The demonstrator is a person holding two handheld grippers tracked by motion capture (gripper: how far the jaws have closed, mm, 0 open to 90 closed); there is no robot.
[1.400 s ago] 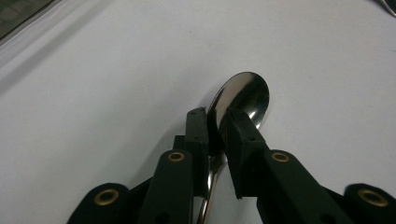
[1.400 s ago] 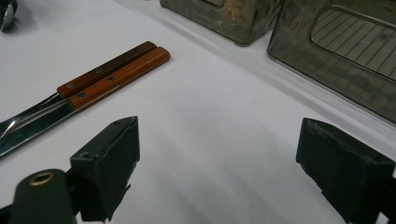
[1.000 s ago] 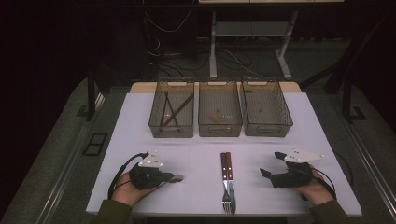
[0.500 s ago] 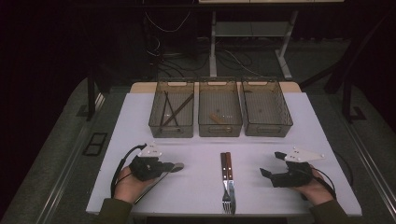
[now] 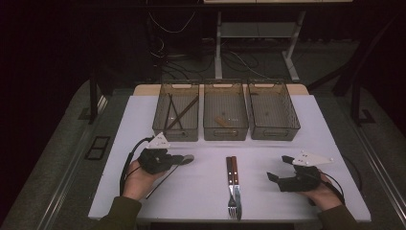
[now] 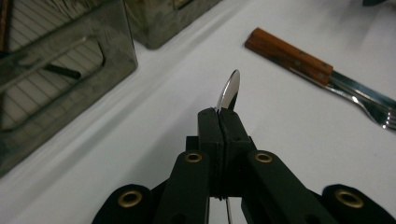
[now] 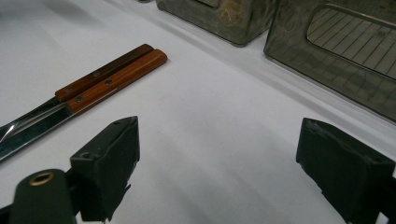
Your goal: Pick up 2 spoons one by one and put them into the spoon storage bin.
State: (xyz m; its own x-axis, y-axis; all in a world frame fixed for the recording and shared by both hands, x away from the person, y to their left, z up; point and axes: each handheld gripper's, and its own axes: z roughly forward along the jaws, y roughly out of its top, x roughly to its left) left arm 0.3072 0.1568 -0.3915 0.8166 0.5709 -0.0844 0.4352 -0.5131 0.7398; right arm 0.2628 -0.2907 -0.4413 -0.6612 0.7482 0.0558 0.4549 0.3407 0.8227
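White table, dark room, grey floor.

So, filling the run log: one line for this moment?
left hand-held gripper: shut on spoon | right hand-held gripper: open | fork: on table

dim room, bright white table; close views soft, faint shadows.

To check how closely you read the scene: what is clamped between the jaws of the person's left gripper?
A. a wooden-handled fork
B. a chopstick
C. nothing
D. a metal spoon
D: in the left gripper view the left gripper has its jaws shut on a spoon, whose shiny bowl sticks out past the tips.
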